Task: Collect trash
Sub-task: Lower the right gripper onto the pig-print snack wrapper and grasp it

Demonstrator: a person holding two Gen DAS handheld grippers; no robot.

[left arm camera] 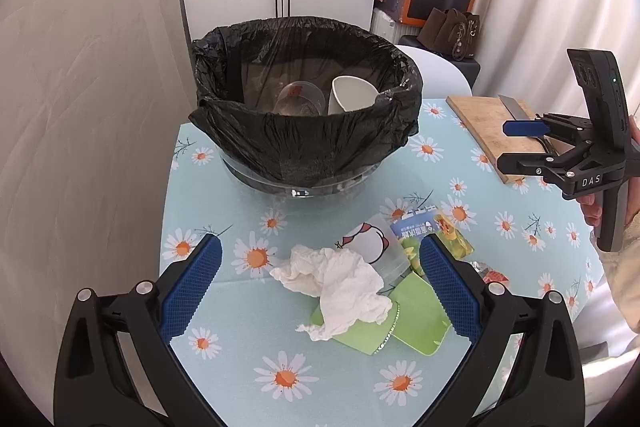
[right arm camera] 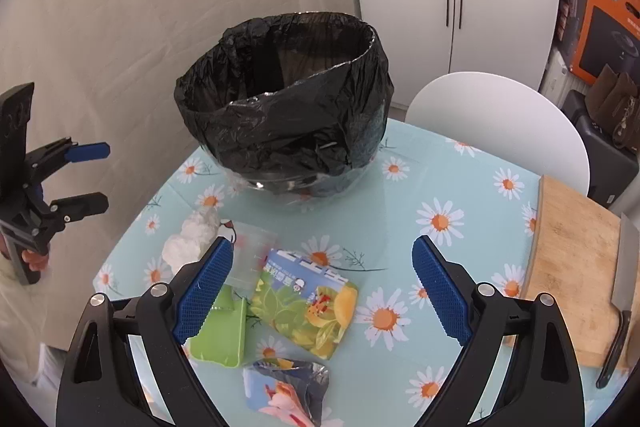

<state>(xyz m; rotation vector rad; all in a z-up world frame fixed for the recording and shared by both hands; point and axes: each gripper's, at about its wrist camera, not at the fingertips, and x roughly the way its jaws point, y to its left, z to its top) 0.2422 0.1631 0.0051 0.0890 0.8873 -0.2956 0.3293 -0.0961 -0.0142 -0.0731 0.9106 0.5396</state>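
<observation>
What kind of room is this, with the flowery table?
Probably a home kitchen or dining corner. A daisy tablecloth covers a table that holds a wooden cutting board with a cleaver on it, a white chair stands behind, and a bin lined with a black bag sits on top.

A: The left wrist view looks down past its own fingers, close over the table (left arm camera: 224, 307), facing the bin (left arm camera: 304, 131).

B: The right wrist view faces the same bin (right arm camera: 288, 131), sharing the table (right arm camera: 440, 187).
</observation>
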